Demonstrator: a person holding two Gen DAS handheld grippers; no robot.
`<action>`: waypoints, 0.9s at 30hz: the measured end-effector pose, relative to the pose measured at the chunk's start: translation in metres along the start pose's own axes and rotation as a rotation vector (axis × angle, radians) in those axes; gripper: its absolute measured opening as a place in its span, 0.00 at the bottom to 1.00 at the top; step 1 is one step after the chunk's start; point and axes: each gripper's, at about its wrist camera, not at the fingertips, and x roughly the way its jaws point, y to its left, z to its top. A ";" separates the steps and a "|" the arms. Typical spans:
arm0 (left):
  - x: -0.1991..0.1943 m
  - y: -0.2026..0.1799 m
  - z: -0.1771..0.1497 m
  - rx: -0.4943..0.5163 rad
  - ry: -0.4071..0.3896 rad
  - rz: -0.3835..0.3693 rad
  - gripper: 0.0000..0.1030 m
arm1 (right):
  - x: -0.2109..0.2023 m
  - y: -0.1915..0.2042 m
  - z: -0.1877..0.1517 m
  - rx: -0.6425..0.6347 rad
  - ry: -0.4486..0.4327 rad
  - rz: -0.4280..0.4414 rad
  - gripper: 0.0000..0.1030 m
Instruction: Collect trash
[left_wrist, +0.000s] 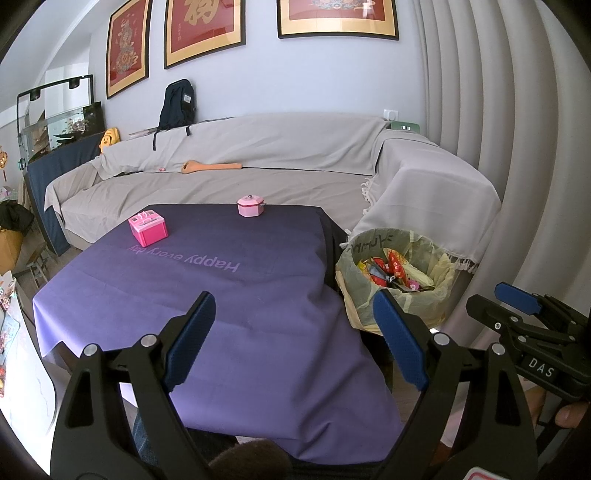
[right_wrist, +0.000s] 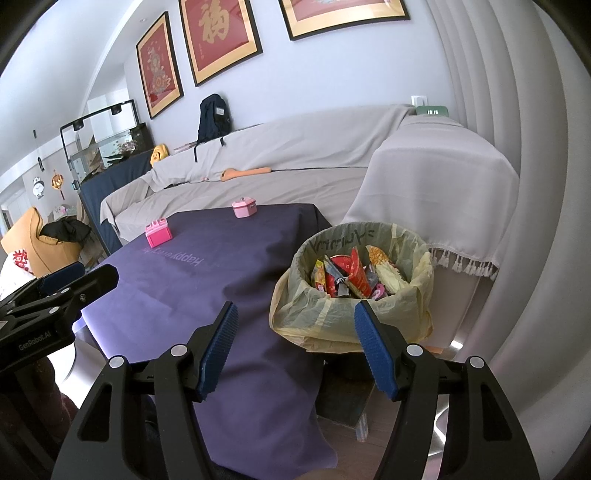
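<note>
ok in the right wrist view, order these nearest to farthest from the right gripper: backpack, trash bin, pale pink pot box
1. trash bin, just ahead of the right gripper, beside the table's right edge.
2. pale pink pot box, at the table's far edge.
3. backpack, on the sofa back against the wall.

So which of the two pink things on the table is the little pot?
Start at the purple tablecloth. Two pink toys sit near its far edge; the pot is the paler one, nearest the sofa. It has a lid with a knob, unlike the brighter, boxy toy.
</note>
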 end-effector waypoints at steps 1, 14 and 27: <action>0.000 0.000 0.000 0.000 0.000 0.000 0.80 | 0.000 0.000 0.000 0.000 0.000 0.000 0.60; 0.000 0.000 0.000 -0.001 0.001 0.001 0.80 | 0.000 -0.001 0.000 0.001 0.001 0.001 0.60; 0.008 0.002 0.000 0.000 0.025 -0.016 0.80 | 0.000 -0.001 -0.001 0.002 0.003 -0.001 0.60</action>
